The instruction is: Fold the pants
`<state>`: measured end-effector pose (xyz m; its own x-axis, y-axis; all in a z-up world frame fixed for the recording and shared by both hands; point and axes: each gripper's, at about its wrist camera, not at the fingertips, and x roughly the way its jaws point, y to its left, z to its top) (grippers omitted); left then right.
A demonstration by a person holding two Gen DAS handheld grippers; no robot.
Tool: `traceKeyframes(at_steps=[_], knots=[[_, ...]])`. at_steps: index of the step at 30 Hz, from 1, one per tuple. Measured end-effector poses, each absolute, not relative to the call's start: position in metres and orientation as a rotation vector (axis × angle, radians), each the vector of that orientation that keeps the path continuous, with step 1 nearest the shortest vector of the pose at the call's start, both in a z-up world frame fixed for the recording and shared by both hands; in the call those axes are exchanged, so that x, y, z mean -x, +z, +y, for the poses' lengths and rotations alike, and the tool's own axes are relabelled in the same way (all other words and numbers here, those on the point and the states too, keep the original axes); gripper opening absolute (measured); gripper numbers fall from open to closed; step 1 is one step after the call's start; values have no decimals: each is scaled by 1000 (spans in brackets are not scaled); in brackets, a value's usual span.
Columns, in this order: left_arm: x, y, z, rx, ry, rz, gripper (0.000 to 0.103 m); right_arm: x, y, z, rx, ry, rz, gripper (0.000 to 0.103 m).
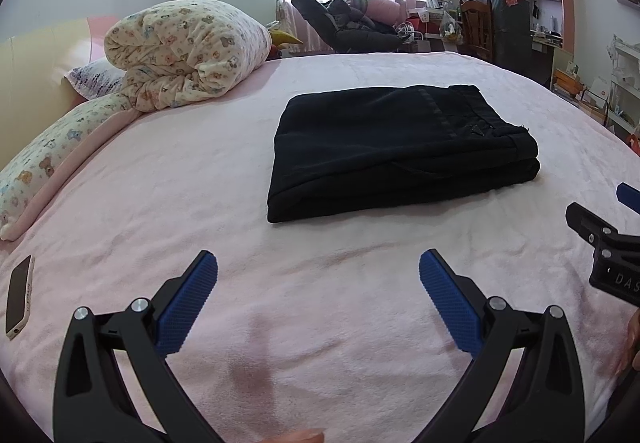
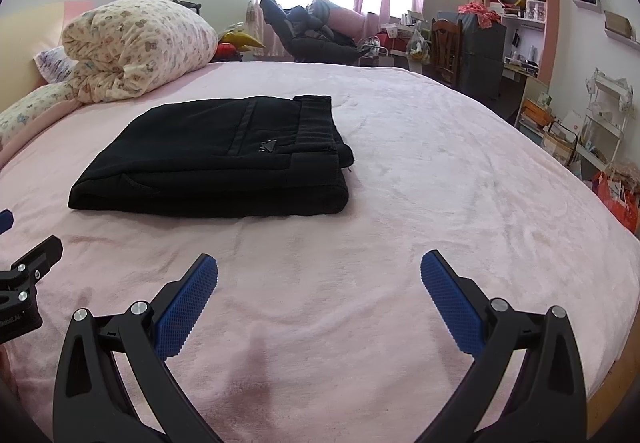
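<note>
Folded black pants are laid flat near the middle of a pink bed.

Both tools are held low over the blanket, short of the pants and touching nothing: the left tool is spread wide, and the right tool is spread wide too. A rolled quilt is seen by the headboard, and a phone is seen near the bed's left edge.
</note>
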<state>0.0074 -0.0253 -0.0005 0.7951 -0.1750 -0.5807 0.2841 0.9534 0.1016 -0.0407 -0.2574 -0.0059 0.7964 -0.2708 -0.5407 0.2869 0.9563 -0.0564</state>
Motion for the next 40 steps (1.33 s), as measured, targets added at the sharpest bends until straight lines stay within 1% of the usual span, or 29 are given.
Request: traceKeyframes(at_steps=[40], knots=[[-4, -1, -27, -209, -252, 592, 101, 38, -8, -250, -6, -286, 580, 102]])
